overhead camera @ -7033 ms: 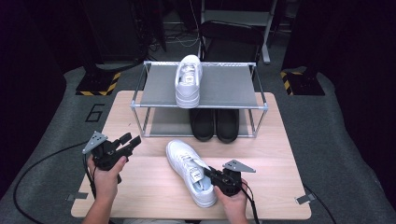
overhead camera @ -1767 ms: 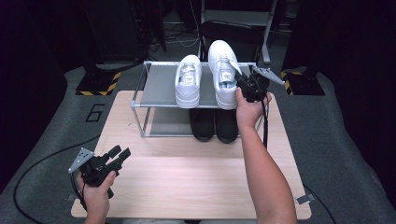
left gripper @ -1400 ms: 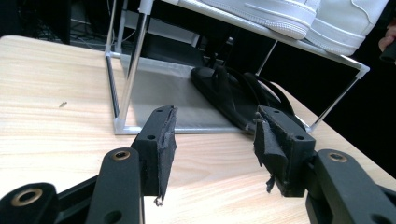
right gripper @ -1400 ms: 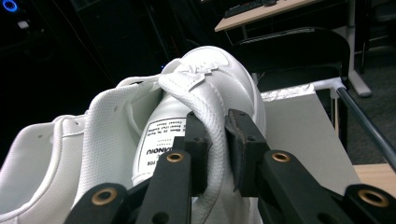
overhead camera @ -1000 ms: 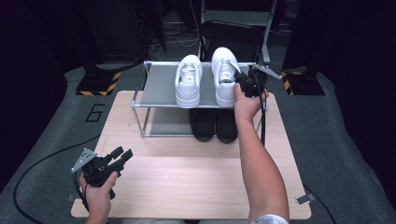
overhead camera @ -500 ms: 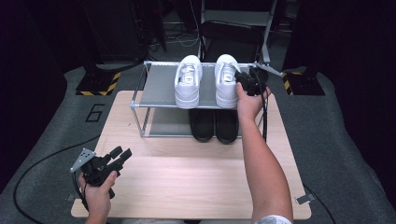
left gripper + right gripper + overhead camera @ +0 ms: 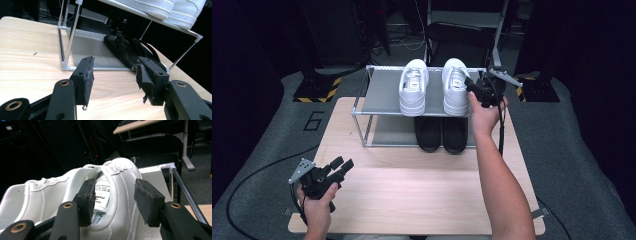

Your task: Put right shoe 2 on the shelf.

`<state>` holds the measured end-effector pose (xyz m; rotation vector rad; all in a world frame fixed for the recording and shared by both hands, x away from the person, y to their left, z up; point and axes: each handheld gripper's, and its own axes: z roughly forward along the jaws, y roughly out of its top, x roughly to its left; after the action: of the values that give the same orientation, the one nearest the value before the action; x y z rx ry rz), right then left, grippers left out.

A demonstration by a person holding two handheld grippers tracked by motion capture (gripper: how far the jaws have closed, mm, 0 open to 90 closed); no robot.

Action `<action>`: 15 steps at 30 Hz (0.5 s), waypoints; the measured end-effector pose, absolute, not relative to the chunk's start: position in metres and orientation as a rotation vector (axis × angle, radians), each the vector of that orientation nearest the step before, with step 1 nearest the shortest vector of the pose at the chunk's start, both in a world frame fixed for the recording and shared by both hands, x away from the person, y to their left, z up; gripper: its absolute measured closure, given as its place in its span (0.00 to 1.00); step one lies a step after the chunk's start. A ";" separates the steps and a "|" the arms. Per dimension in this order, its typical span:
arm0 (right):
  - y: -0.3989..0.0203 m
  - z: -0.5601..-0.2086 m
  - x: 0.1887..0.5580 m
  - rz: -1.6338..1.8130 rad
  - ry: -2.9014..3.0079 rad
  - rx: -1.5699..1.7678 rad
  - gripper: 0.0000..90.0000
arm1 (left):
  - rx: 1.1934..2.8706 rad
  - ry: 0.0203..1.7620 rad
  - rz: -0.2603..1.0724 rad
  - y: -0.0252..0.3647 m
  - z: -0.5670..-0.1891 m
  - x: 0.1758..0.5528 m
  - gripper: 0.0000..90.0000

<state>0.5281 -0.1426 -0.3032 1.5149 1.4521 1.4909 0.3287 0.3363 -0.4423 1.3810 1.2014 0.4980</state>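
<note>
Second white sneaker (image 7: 455,92) went from the table up onto the rack (image 7: 377,95), beside its mate (image 7: 413,91) — pair complete. Right gripper (image 7: 473,90) has just been opening, collar between unpressed pads. Left gripper (image 7: 341,166) idles open. Black sandals (image 7: 443,134) fill the lower shelf.

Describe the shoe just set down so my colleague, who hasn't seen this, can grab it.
Find the metal shoe rack at the table's far edge. On its top shelf stand two white sneakers; it is the right sneaker, beside the right hand-held gripper. Its jaws have just been opening around the collar, and the left sneaker stands apart.
</note>
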 end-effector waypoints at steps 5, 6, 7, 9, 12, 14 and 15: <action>-0.145 -0.299 0.516 1.487 1.468 1.494 0.56 | 1.392 1.198 0.497 0.334 -0.442 0.327 0.53; -0.146 -0.298 0.513 1.485 1.469 1.494 0.55 | 1.397 1.194 0.502 0.334 -0.442 0.327 0.52; -0.147 -0.297 0.510 1.480 1.468 1.483 0.55 | 1.403 1.197 0.500 0.333 -0.442 0.327 0.52; -0.148 -0.295 0.504 1.484 1.467 1.475 0.53 | 1.406 1.197 0.502 0.332 -0.443 0.327 0.52; -0.149 -0.293 0.496 1.490 1.483 1.442 0.53 | 1.416 1.205 0.501 0.333 -0.445 0.328 0.51; -0.150 -0.291 0.490 1.477 1.498 1.402 0.53 | 1.414 1.212 0.508 0.332 -0.446 0.329 0.51; -0.150 -0.289 0.487 1.484 1.505 1.391 0.52 | 1.421 1.212 0.505 0.332 -0.446 0.330 0.51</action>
<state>0.4865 -0.1501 -0.2895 1.3909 1.5050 1.4837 0.3296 0.3323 -0.4460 1.4213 1.2124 0.5046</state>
